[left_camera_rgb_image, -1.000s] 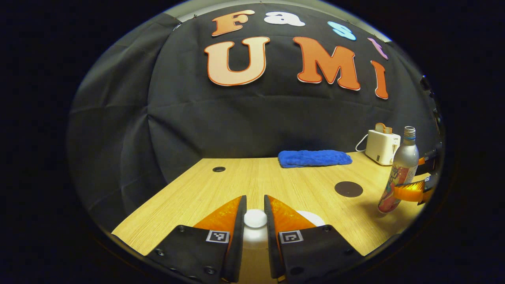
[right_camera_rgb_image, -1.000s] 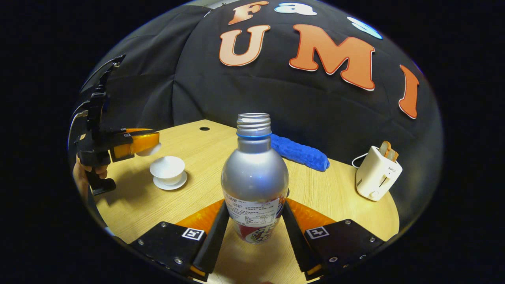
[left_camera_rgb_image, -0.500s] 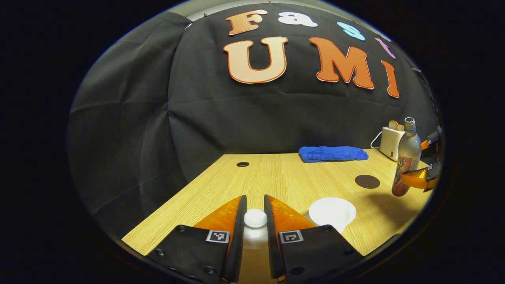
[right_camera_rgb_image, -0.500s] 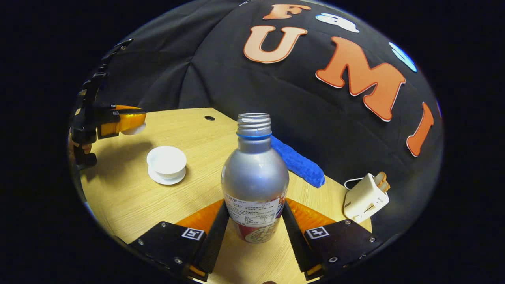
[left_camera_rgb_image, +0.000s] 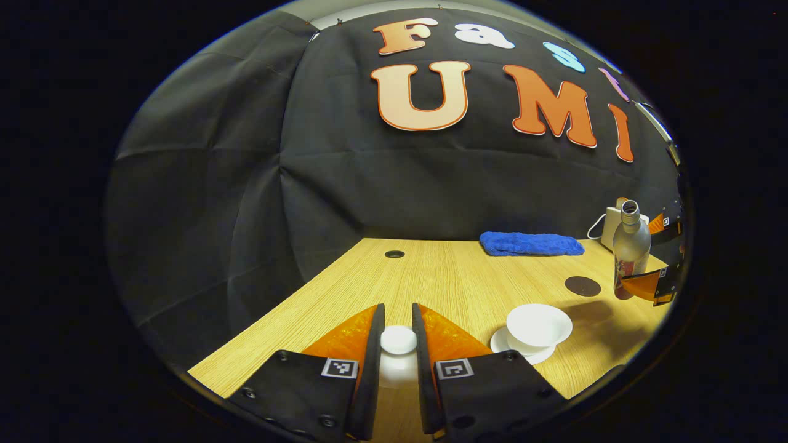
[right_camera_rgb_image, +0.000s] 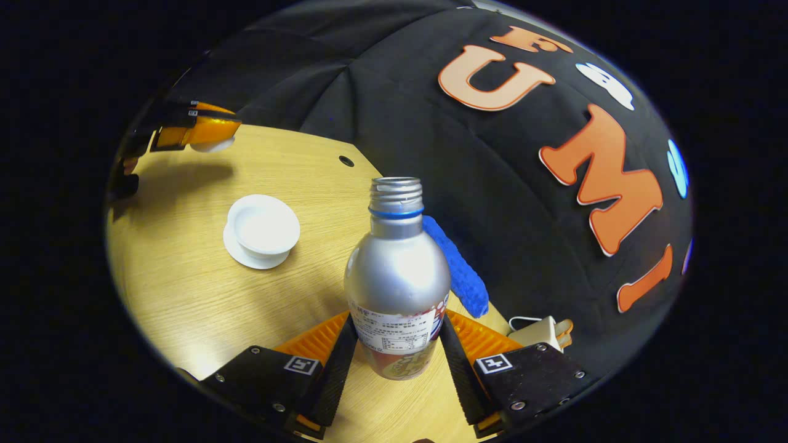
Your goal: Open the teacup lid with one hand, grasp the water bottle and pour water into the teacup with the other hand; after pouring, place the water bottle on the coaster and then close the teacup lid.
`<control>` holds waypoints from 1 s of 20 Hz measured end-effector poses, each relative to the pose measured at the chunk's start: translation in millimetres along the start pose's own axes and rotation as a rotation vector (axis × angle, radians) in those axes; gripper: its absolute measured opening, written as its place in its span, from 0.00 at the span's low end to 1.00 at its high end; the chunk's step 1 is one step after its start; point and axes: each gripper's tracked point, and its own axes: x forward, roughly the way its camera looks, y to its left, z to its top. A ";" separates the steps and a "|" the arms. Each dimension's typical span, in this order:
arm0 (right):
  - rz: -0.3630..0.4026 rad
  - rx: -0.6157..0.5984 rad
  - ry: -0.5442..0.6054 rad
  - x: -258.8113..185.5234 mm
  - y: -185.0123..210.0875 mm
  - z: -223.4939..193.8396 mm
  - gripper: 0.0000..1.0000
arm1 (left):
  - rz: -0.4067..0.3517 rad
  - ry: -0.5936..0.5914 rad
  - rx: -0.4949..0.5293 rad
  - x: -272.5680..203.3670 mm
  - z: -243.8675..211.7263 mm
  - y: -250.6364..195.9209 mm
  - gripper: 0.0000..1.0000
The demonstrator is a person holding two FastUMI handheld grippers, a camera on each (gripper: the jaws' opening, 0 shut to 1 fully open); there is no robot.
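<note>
Teacup [right_camera_rgb_image: 263,229] uncovered, well apart from table edge [right_camera_rgb_image: 132,289], bottle [right_camera_rgb_image: 397,277].

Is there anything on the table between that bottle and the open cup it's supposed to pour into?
Nothing visible. The right gripper holds the bottle above bare table, and the cup sits open beyond it. The left gripper holds the lid off to the side.

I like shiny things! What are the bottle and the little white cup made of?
The water bottle looks like metal, likely aluminium: a silvery satin body with soft glare and a threaded neck. The teacup looks like glazed white porcelain, smooth and faintly glossy, though it could be plastic.
</note>
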 end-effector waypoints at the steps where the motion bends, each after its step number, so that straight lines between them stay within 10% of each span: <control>1: -0.006 -0.027 -0.001 2.3 1.4 3.1 0.78 | 0.001 0.001 -0.004 0.3 -0.5 2.1 0.32; 20: -0.127 -0.488 -0.017 1.2 -1.6 13.4 0.77 | 0.035 0.037 -0.011 -0.8 -18.1 35.8 0.32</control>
